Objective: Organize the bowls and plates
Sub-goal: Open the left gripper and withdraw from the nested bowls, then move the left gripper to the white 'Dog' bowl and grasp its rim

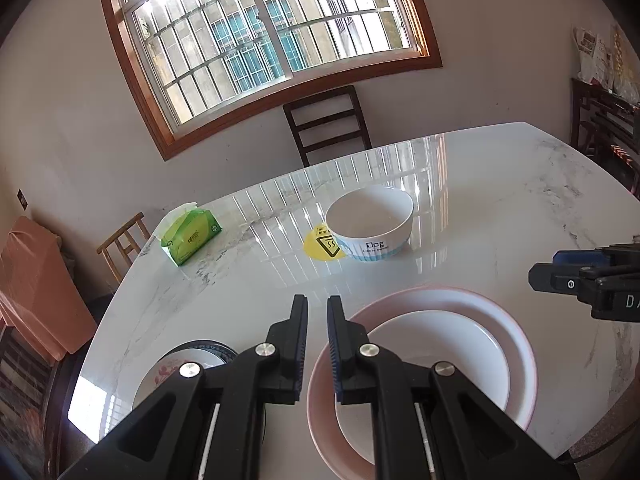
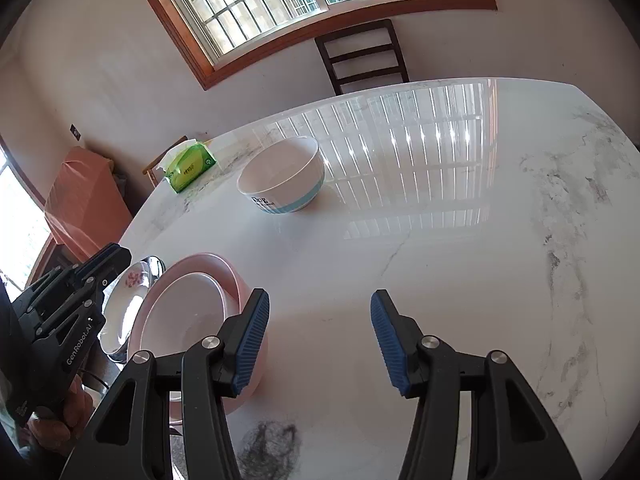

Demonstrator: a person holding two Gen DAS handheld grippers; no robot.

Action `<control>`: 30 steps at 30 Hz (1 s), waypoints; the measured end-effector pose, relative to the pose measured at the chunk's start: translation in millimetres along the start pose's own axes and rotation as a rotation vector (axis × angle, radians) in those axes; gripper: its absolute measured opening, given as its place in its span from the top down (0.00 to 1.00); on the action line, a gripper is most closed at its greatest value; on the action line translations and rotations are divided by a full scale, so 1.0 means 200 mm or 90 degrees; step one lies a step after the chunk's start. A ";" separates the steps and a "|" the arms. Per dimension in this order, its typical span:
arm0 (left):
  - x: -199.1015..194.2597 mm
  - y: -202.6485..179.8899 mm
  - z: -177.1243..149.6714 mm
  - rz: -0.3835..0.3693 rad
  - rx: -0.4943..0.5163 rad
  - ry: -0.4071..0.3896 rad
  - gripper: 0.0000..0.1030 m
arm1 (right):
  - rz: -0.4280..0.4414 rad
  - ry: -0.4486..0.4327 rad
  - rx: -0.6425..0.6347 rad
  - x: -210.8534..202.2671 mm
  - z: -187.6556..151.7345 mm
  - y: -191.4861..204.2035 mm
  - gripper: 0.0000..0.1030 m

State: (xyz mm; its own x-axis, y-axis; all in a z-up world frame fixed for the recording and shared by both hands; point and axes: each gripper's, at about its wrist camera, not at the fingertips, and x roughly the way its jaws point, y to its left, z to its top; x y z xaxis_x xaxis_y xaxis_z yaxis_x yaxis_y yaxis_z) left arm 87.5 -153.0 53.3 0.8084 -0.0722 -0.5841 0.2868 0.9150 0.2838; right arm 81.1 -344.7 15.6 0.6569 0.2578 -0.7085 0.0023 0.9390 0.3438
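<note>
A white bowl with blue stripes and "Dog" lettering [image 1: 370, 224] stands upright mid-table; it also shows in the right wrist view [image 2: 282, 178]. A pink plate [image 1: 516, 340] near the front edge holds a white plate [image 1: 448, 356]; the stack also shows in the right wrist view [image 2: 188, 320]. A flowered plate [image 1: 176, 372] lies to its left. My left gripper [image 1: 317, 306] hovers between the plates, jaws nearly closed and empty. My right gripper [image 2: 316, 312] is open and empty above bare table, right of the pink plate.
A green tissue pack [image 1: 192, 236] lies at the table's far left corner. A yellow warning sticker [image 1: 320, 246] sits beside the bowl. A dark chair [image 1: 328, 120] stands behind the marble table [image 1: 520, 200]. A small wooden chair [image 1: 124, 244] stands at left.
</note>
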 end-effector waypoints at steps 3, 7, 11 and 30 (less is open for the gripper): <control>0.02 0.00 0.01 0.006 0.004 -0.002 0.90 | 0.006 0.000 0.002 0.02 0.02 0.00 0.51; 0.04 -0.01 0.02 0.006 0.007 0.002 0.90 | 0.012 0.001 0.002 0.04 0.03 0.00 0.50; 0.05 -0.02 0.02 0.004 0.008 0.003 0.90 | 0.009 -0.003 -0.009 0.05 0.05 0.03 0.50; 0.04 -0.05 0.03 -0.005 0.013 -0.005 0.90 | -0.034 -0.071 -0.070 -0.05 0.08 0.15 0.45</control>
State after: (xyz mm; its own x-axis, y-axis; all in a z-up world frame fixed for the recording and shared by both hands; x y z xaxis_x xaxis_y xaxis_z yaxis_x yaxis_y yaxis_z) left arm 94.3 -165.7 49.8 0.8100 -0.0819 -0.5807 0.3031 0.9062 0.2950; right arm 86.8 -322.9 41.7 0.7373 0.1856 -0.6496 -0.0385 0.9715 0.2339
